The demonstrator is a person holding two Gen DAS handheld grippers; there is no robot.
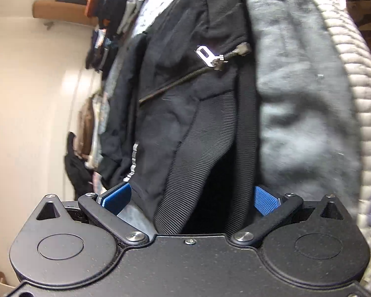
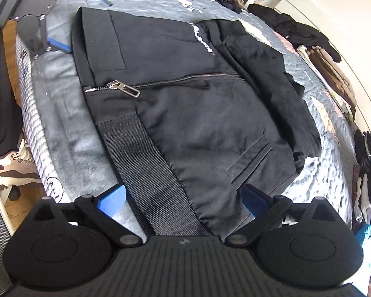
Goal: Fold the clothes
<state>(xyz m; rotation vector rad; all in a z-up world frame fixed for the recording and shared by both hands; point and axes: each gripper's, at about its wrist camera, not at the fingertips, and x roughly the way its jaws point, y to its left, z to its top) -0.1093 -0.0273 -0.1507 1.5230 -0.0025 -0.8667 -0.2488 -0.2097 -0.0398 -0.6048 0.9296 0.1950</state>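
Note:
A black zip jacket (image 2: 190, 94) lies spread on a grey quilted bed cover (image 2: 61, 123), with its ribbed hem (image 2: 145, 163) toward me and a silver zip pull (image 2: 126, 87) near the hem. My right gripper (image 2: 183, 198) is open, its blue pads on either side of the hem's corner. My left gripper (image 1: 190, 198) is also open around the ribbed hem (image 1: 197, 153) at the jacket's other corner; the zip pull (image 1: 207, 54) shows beyond it. The left gripper also appears in the right wrist view (image 2: 59, 19), at the far hem corner.
Piles of folded and loose clothes (image 2: 329, 57) lie along the far side of the bed, next to a cream wall (image 1: 24, 99). A person's shoe (image 2: 9, 163) stands on the wooden floor at the left. The bed's quilted edge (image 1: 358, 99) curves past the jacket.

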